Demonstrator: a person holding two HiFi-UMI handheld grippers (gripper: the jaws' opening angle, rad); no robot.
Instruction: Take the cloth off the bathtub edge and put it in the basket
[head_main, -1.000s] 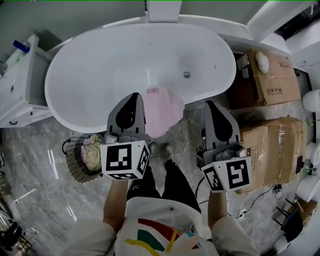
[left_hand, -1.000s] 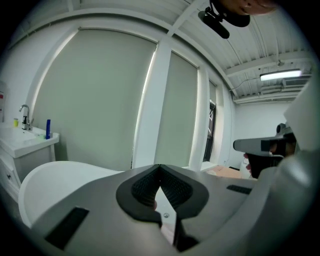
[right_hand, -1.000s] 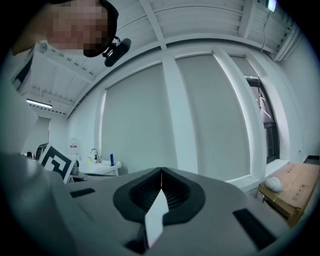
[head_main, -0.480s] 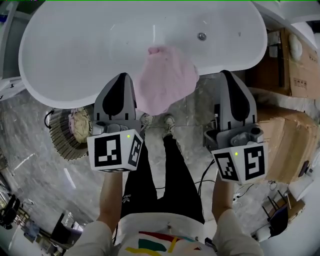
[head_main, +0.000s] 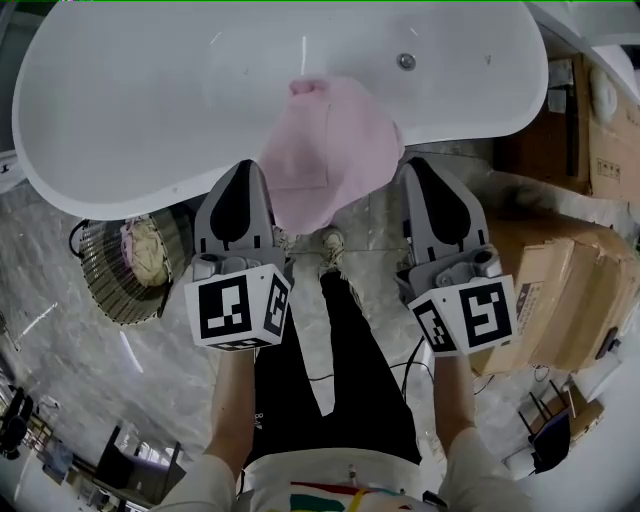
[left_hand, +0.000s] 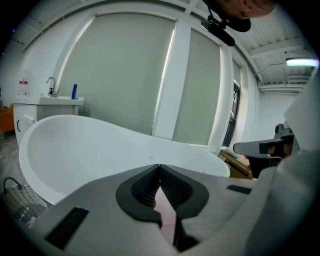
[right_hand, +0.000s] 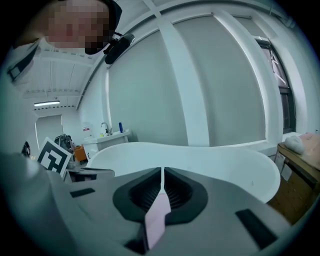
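Both my claws have come down toward the tub. The left claw (head_main: 242, 170) and the right claw (head_main: 418, 166), both closed and empty, now flank the pink cloth (head_main: 325, 150), which hangs over the bathtub edge (head_main: 150, 207). I think they must open next; the basket (head_main: 100, 295) waits on the floor.

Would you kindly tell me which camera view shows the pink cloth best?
The head view: the pink cloth shows whole, draped over the rim of the bathtub. The left gripper view and the right gripper view each show only a thin pink sliver of it in the gap below the closed jaws.
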